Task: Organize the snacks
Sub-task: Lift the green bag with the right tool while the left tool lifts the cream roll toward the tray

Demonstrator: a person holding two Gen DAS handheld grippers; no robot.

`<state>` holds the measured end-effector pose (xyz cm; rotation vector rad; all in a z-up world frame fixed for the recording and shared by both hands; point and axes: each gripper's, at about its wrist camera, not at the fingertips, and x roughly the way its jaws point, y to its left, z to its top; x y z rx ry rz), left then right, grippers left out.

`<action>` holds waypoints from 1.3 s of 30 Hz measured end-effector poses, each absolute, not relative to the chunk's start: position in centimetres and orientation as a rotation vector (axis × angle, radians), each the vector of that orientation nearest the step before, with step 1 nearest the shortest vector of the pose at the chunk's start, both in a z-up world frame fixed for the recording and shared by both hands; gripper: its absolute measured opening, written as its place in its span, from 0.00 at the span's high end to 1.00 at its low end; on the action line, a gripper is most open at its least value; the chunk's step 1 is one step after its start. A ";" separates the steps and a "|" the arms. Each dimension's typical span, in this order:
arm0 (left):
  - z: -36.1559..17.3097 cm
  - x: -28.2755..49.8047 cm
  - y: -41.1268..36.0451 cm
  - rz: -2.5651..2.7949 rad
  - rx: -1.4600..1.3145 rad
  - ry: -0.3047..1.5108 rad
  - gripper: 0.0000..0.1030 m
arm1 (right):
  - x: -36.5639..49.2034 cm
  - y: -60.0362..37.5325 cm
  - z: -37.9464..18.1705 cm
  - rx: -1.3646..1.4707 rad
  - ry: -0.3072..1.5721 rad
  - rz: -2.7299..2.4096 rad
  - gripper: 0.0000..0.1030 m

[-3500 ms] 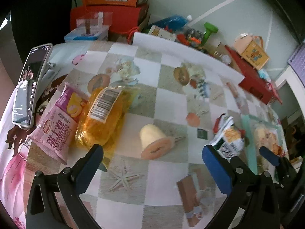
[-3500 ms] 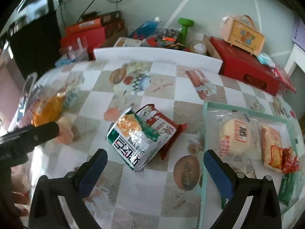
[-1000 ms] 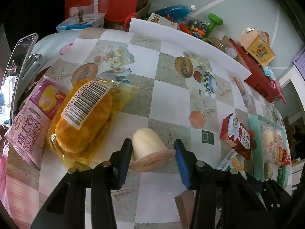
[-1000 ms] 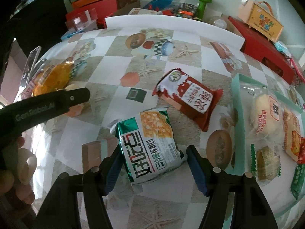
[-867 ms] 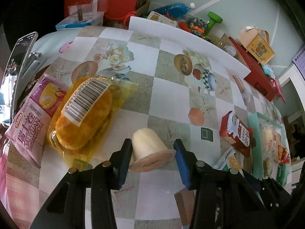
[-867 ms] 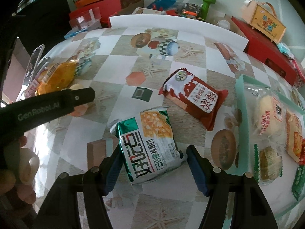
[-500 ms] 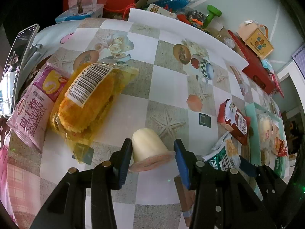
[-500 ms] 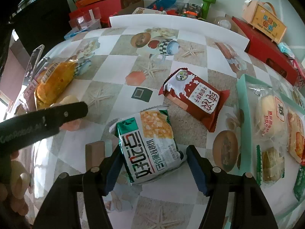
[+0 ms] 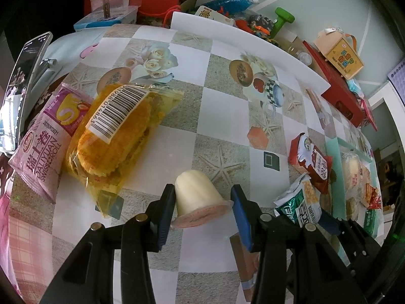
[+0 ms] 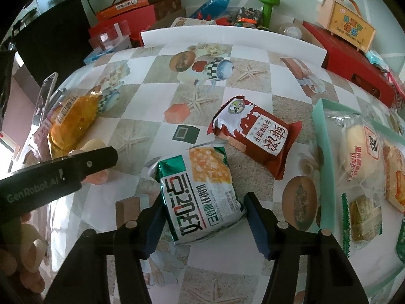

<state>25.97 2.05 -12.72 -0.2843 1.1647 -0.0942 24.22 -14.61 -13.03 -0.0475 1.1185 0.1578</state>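
A cream jelly cup [image 9: 197, 195] with a pink lid lies on its side between the blue pads of my left gripper [image 9: 202, 192], which is shut on it. The same gripper's black finger [image 10: 76, 164] shows at the left of the right wrist view. My right gripper [image 10: 204, 198] straddles a green and white snack packet [image 10: 200, 192]. Its jaws are closing and the pads touch both long edges of the packet. A red snack packet [image 10: 258, 134] lies just beyond it. A teal tray [image 10: 319, 152] at the right holds several wrapped snacks.
An orange biscuit pack [image 9: 116, 136] and a pink Swiss roll packet [image 9: 48, 141] lie at the left, beside a phone [image 9: 22, 88]. Red boxes [image 10: 354, 63], a green dumbbell [image 10: 268, 5] and a white board [image 10: 227, 35] line the far edge. A person's hand [image 10: 22, 261] shows at lower left.
Both grippers stood wide open above the table 3.5 s ago; now the left is shut on the jelly cup. The right jaws have narrowed onto the green packet in the last half second.
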 end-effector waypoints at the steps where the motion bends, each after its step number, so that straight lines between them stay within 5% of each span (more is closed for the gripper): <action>1: -12.7 25.9 2.1 -0.094 -0.286 1.164 0.55 | 24.2 -14.7 -12.9 -0.045 1.115 0.158 0.39; 39: -5.7 24.2 -5.8 -0.302 -0.172 0.980 0.55 | 22.6 -25.2 -5.3 0.129 0.926 -0.060 0.40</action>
